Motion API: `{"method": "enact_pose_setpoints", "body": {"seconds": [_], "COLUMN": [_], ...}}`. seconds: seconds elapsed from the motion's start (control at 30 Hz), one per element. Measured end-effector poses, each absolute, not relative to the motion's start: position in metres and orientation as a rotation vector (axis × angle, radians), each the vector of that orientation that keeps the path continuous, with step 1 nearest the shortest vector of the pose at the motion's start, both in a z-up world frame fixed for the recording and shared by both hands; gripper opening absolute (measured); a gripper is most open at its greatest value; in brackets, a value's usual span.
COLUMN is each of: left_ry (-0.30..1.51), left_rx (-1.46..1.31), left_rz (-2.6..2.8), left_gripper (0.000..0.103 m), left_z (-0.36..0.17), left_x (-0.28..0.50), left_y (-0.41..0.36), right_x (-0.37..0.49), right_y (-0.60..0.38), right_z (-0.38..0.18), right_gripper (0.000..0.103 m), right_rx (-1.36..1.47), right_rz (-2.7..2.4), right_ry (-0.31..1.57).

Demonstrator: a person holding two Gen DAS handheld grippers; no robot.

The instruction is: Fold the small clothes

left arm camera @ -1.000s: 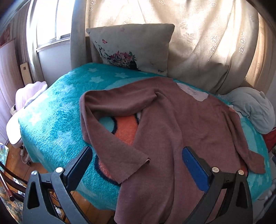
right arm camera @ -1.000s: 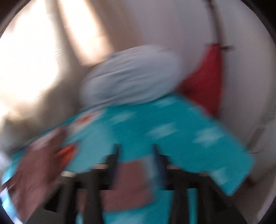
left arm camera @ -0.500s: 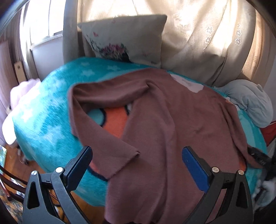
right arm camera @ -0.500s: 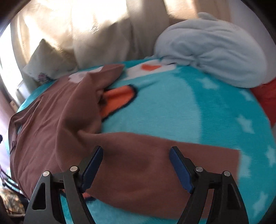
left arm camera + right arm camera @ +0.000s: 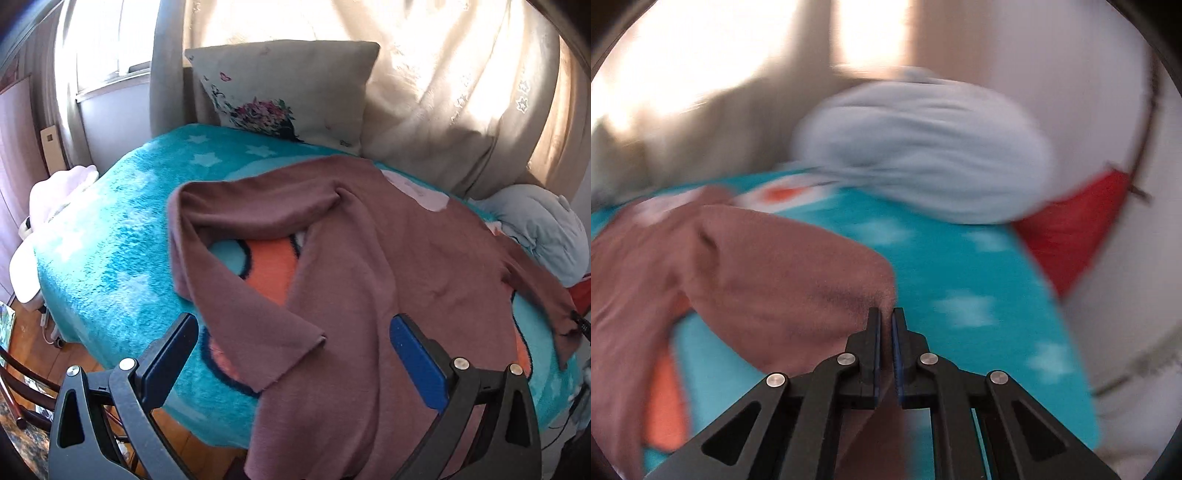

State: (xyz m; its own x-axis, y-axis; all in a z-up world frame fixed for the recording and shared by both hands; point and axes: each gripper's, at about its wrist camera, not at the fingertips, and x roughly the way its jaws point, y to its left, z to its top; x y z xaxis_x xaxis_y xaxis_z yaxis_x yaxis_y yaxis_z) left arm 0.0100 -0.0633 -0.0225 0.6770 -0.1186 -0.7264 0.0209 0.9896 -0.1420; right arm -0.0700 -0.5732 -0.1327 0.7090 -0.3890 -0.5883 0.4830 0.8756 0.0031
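Note:
A brown long-sleeved top (image 5: 373, 266) lies spread on a teal blanket (image 5: 110, 258) with an orange figure. Its left sleeve is bent back toward me, cuff (image 5: 291, 354) near the front edge. My left gripper (image 5: 291, 354) is open and hovers above that cuff, holding nothing. In the right wrist view my right gripper (image 5: 886, 317) is shut on the end of the right sleeve (image 5: 783, 280) and lifts it off the blanket (image 5: 960, 280). That view is motion-blurred. The right gripper tip also shows in the left wrist view (image 5: 581, 325) at the sleeve end.
A floral cushion (image 5: 291, 88) leans on the curtain (image 5: 443, 92) at the back. A pale grey bundle (image 5: 543, 236) (image 5: 923, 147) lies at the right, with a red item (image 5: 1071, 236) beside it. A pink cloth (image 5: 55, 192) lies left. Wooden floor (image 5: 40, 354) lies below.
My right gripper has closed on the right sleeve end and raised it; half a second ago it was open above it. The left wrist view has pulled back slightly; the left gripper stays open.

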Motion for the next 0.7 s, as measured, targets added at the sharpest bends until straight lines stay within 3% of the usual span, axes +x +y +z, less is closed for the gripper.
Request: {"method": "enact_pose_setpoints", "body": {"seconds": [0.13,0.27,0.3,0.33,0.4,0.7], "left_ry": [0.843,0.888,0.899,0.906,0.922,0.946], "left_rx": [-0.147,-0.156,-0.160,-0.165,-0.181,-0.172], "left_rz": [-0.068,-0.083,-0.090,-0.099,-0.125,-0.226], "left_gripper": [0.103,0.103,0.103,0.103,0.103,0.103], "left_z": [-0.031,-0.045,-0.050,-0.053,-0.061,-0.094], "left_x": [0.011,0.007,0.006,0.004,0.000,-0.019], "left_y": [-0.048,-0.032,-0.027,-0.025,-0.019,-0.023], "right_x": [-0.072,-0.105,-0.116,-0.129,-0.148,-0.193], "right_y": [-0.628,-0.635,-0.625,-0.610,-0.573,-0.422], "right_z": [-0.146,-0.144,-0.140,-0.135,-0.130,-0.160], "right_gripper": [0.007,0.013,0.028,0.049,0.064,0.064], "right_rx": [0.241,0.506,0.544,0.575,0.604,0.552], "right_rz": [-0.703,-0.532,-0.459,-0.355,-0.147,0.365], "right_ry": [0.663,0.588,0.548,0.511,0.468,0.614]}}
